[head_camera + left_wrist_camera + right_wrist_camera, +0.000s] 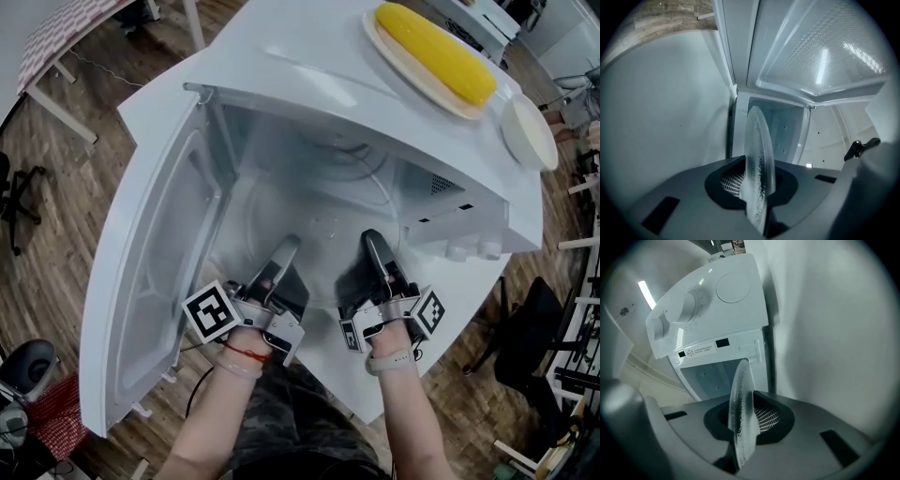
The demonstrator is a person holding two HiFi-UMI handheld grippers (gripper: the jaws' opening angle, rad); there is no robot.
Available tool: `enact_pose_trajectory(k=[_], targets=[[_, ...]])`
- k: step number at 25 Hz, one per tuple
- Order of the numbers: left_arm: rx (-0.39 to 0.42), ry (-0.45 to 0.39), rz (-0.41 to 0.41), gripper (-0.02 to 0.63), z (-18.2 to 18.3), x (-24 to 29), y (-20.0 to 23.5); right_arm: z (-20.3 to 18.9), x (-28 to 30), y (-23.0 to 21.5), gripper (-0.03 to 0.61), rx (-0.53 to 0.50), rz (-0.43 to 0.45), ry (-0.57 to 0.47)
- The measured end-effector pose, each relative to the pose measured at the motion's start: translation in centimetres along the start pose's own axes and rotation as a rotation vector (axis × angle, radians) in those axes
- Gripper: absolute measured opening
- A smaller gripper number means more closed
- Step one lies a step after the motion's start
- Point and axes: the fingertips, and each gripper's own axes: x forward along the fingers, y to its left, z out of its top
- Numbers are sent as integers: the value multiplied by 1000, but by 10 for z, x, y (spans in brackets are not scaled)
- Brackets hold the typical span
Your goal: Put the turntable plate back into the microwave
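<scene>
Wooden floor (56, 234) below; my left hand-held gripper (284, 253) and right hand-held gripper (375, 246) both clench the turntable plate (323, 220) at its near rim. I see it reaching straight forward into the microwave (309, 84).

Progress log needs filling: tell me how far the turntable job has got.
Done: the microwave door stands open. In hand: left gripper and right gripper each grip the turntable plate by its rim, inside the cavity. Remaining: seat it, release.
</scene>
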Motion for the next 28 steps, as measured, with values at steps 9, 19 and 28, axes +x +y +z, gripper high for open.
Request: enact_pose_trajectory(k=[9, 19, 28], targets=[[14, 24, 6, 37, -5, -1, 1, 4, 7, 1, 48, -15, -1, -37], [1, 19, -6, 37, -5, -3, 0, 8, 17, -1, 48, -14, -7, -85], [-11, 115, 41, 37, -31, 0, 8, 6, 23, 0, 43, -98, -32, -77]])
